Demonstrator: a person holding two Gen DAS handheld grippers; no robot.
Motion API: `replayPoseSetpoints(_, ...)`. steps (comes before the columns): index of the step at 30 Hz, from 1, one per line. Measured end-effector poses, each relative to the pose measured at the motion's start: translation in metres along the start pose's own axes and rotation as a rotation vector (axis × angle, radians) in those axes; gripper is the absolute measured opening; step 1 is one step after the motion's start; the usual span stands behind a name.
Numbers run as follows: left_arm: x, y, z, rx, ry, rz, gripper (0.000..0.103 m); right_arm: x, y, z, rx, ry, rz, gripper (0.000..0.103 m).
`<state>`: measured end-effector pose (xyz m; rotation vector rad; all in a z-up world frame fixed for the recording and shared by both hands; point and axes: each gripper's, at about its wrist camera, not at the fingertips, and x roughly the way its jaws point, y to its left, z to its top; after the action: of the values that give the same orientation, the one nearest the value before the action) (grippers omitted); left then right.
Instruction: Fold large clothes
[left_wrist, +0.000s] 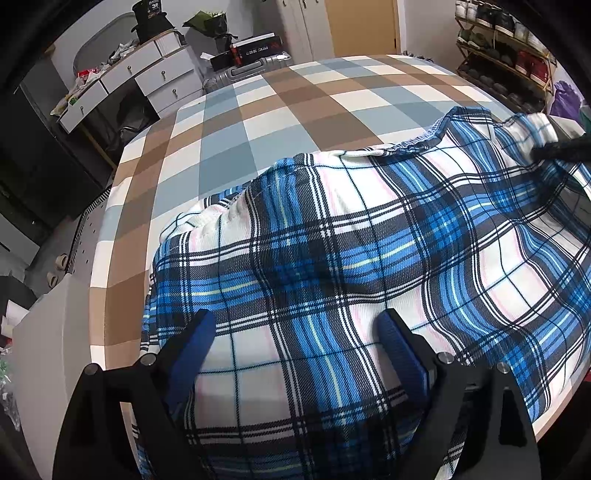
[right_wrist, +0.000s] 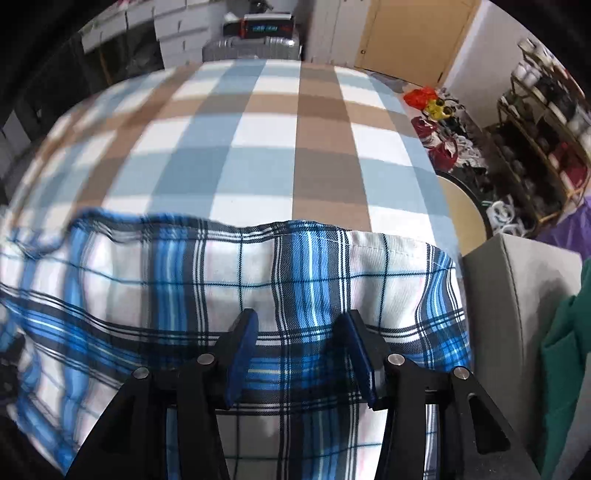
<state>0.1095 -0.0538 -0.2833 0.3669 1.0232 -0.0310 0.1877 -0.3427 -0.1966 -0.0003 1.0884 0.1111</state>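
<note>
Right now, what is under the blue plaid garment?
The blue plaid garment lies on the checked bed cover. Whatever else is beneath the cloth is hidden.

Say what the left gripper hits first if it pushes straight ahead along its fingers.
Most likely the plaid shirt: it fills the space between and ahead of the open left gripper. Past the shirt's far edge lies the checked bedsheet. Depth is unclear in the fisheye, so how soon contact comes can't be told.

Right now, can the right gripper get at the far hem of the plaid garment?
Probably yes: the right gripper is open above the plaid garment, and nothing lies between it and the far hem.
</note>
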Motion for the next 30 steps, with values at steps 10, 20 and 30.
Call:
replayPoseSetpoints(10, 0.0, -0.002, -0.001, 0.0, 0.0, 0.017, 0.089, -0.053, 0.014, -0.084, -0.064, 0.056, 0.19, 0.042)
replayPoseSetpoints(20, 0.001, -0.002, -0.002, 0.004, -0.011, 0.017, 0.089, -0.062, 0.06, -0.102, -0.042, -0.095, 0.084, 0.042)
replayPoseSetpoints(30, 0.001, 0.001, -0.004, 0.011, -0.032, 0.0, 0.09, -0.012, 0.177, -0.115, -0.295, -0.095, 0.094, 0.058)
